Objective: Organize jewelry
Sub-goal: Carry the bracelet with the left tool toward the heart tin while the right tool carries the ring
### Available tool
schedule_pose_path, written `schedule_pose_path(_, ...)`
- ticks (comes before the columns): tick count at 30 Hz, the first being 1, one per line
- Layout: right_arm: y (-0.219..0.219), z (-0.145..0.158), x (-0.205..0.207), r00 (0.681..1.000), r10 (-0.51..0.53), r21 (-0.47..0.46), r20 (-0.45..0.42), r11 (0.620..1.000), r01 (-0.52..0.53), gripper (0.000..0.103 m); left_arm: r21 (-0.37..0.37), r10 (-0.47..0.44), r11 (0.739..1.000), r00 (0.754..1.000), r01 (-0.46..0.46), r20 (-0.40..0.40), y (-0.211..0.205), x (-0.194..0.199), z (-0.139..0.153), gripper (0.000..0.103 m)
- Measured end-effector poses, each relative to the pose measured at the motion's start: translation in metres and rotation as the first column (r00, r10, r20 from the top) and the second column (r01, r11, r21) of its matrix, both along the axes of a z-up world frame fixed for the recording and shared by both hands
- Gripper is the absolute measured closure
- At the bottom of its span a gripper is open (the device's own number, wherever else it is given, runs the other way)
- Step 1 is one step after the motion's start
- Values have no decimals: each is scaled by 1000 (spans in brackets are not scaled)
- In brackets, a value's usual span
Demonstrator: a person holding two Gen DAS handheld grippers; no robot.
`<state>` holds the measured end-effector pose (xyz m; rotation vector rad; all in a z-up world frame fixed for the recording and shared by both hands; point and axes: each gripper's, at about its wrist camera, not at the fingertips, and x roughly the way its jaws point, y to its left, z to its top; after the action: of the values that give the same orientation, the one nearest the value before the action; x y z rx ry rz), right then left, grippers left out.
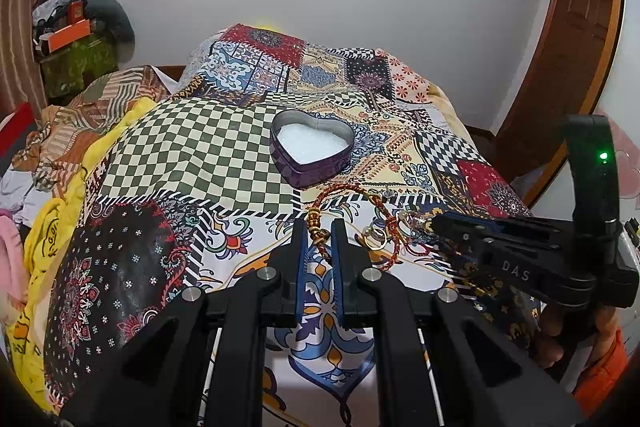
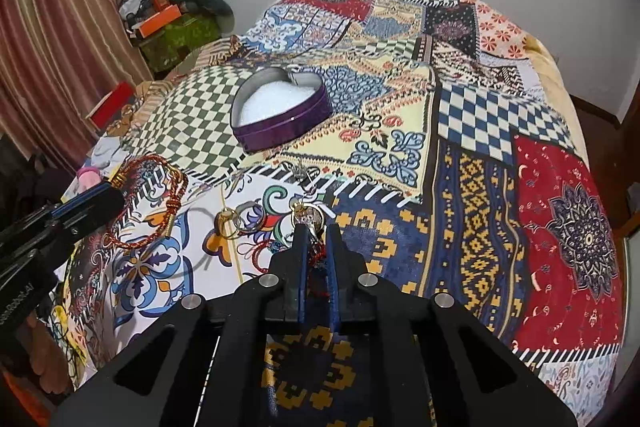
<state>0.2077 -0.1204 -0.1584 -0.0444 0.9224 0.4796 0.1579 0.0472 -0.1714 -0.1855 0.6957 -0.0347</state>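
Left wrist view: heart tin (image 1: 311, 151) holds only white filler, nothing stowed yet; my left gripper (image 1: 320, 233) is clenched on the braided bracelet (image 1: 352, 193), right gripper (image 2: 316, 239) grips the ringed charm (image 2: 308, 217), both near the tin's front side, gold rings (image 2: 240, 221) still loose beside them.

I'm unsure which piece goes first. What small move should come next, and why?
Probably lift the left tool and carry the red-gold cord bracelet to the open heart tin: its fingers appear closed on the beads, and the tin sits just beyond.
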Motion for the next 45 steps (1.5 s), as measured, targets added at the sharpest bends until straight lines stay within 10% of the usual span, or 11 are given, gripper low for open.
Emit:
schedule_pose_path(9,-3,12,3,1000,-14,24,16,1000,13,97,6,8,1000,1000,-8,20,0,-2,8,93)
schedule_pose_path(14,3,4,11,999,13,20,-36,1000,-13,76,10,6,1000,1000,-6,15,0,-3,7,93)
schedule_pose_path(45,1,46,25,996,7,58,94,998,-13,89,19,17,1000,997,-19,71,13,33,25,93)
